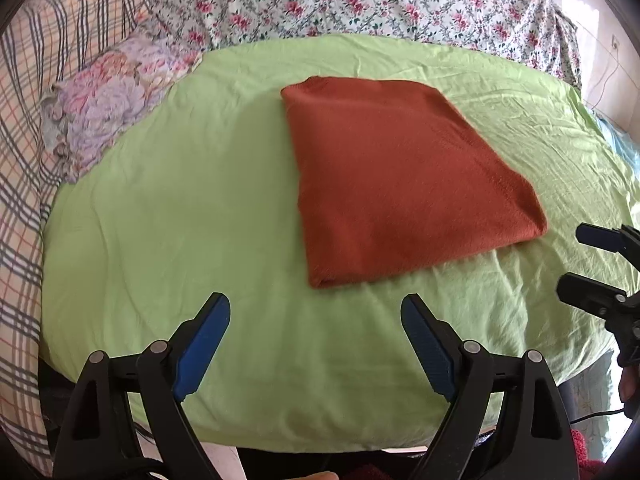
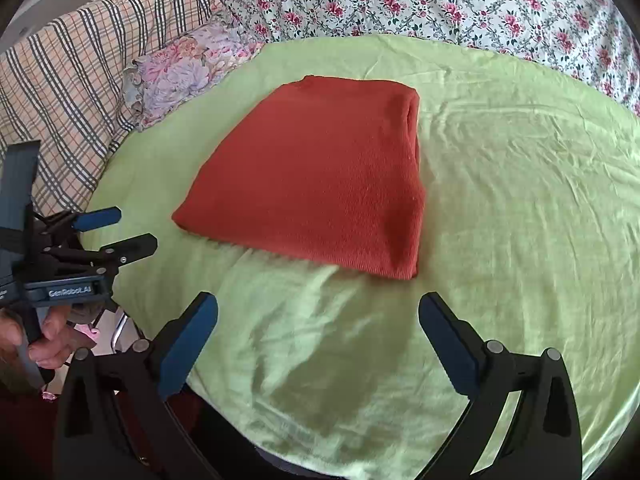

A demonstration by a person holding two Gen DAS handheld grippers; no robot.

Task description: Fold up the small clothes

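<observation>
Left gripper (image 1: 316, 308): blue-padded black jaws spread wide, nothing held | Right gripper (image 2: 318, 312): likewise released, empty | Rust-red knitted garment (image 2: 316, 180): folded into a neat rectangle, laid on the crinkled lime-green sheet (image 2: 520, 200), just beyond both grippers | Risk: the fold is judged easily dragged open if brushed by a jaw; the loose sheet may bunch underneath.

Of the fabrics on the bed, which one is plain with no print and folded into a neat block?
The rust-red garment, folded flat on the green sheet. The floral cloth, flowered cover and plaid blanket are all patterned.
</observation>
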